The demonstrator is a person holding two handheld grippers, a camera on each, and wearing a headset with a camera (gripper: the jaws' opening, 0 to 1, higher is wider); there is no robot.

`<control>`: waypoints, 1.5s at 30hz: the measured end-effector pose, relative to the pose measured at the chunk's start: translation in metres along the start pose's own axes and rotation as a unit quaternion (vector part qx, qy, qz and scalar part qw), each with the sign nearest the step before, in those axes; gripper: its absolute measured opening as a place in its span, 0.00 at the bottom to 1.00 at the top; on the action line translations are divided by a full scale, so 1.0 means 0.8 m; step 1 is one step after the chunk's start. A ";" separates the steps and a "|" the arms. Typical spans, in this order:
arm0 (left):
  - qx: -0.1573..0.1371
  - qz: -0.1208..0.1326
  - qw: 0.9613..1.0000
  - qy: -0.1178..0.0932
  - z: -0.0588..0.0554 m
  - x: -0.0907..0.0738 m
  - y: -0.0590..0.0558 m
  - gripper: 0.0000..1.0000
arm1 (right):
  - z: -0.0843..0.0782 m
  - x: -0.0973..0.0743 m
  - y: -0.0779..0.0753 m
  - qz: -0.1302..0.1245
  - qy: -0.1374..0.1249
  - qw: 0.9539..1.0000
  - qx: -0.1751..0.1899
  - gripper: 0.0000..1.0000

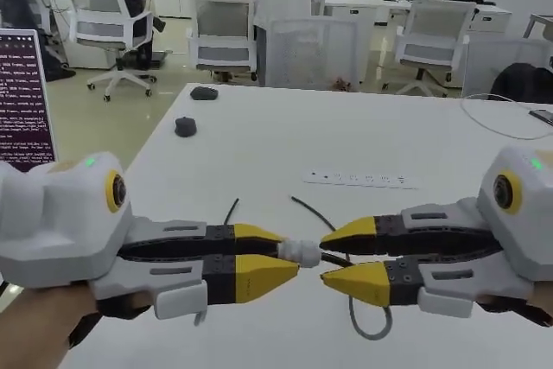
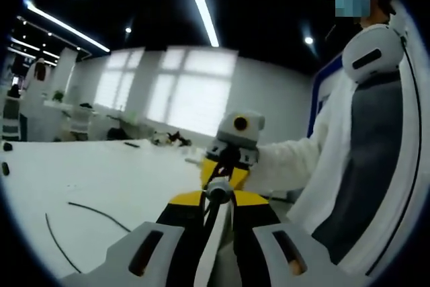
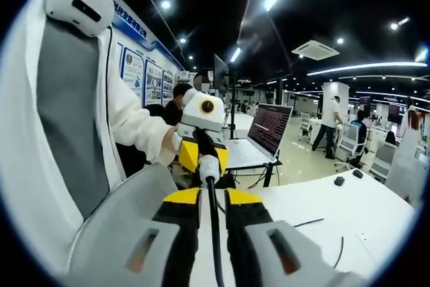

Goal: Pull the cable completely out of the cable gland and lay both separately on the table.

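White gland (image 1: 304, 252) clamped by left gripper (image 1: 289, 254), cable (image 3: 215, 240) by right gripper (image 1: 323, 260); power strip (image 1: 359, 180) behind

The white table (image 1: 259, 144) stretches bare ahead of you as far as a power strip (image 1: 361, 180). Two loose black wires (image 1: 304, 206) lie short of the strip. A cable (image 1: 351, 307) loops on the near side, under the right gripper (image 1: 321, 258). A mouse (image 1: 204, 92) sits near the far edge.
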State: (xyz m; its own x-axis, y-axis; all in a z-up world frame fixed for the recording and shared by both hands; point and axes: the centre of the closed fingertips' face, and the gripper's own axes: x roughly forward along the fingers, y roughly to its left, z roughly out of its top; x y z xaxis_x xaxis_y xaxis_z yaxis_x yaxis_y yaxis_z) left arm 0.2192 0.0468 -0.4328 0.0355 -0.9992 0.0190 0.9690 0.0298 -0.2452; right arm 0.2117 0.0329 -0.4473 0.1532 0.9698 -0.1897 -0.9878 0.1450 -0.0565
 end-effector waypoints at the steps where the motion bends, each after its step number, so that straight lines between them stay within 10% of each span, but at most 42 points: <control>1: 0.001 0.000 1.000 0.001 0.000 0.000 0.000 0.16 | -0.001 0.000 0.002 0.003 0.003 1.000 -0.006 0.04; 8: 0.040 0.006 0.999 0.007 -0.002 0.007 0.000 0.17 | 0.002 0.001 -0.003 -0.008 -0.011 1.000 -0.003 0.02; 13: 0.046 -0.003 0.999 0.000 -0.004 0.024 -0.007 0.41 | 0.010 0.000 -0.003 -0.008 -0.032 0.999 0.008 0.02; 23: 0.037 -0.015 0.999 -0.014 -0.004 0.034 -0.006 0.18 | 0.012 -0.003 0.001 0.000 -0.042 0.999 0.026 0.02; 36: 0.028 -0.001 0.999 -0.023 -0.005 0.024 0.001 0.16 | -0.003 -0.001 0.001 0.009 -0.004 1.000 0.001 0.03; 45: 0.015 0.018 0.999 -0.038 -0.003 0.010 0.011 0.16 | -0.049 -0.015 -0.012 -0.010 0.064 0.998 -0.013 0.02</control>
State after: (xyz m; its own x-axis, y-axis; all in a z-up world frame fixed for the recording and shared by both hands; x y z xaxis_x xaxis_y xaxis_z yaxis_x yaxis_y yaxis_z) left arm 0.2274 0.0390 -0.4373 0.0880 -0.9924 0.0854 0.9736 0.0676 -0.2181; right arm 0.2206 0.0121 -0.4826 0.1768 0.9338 -0.3109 -0.9837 0.1576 -0.0861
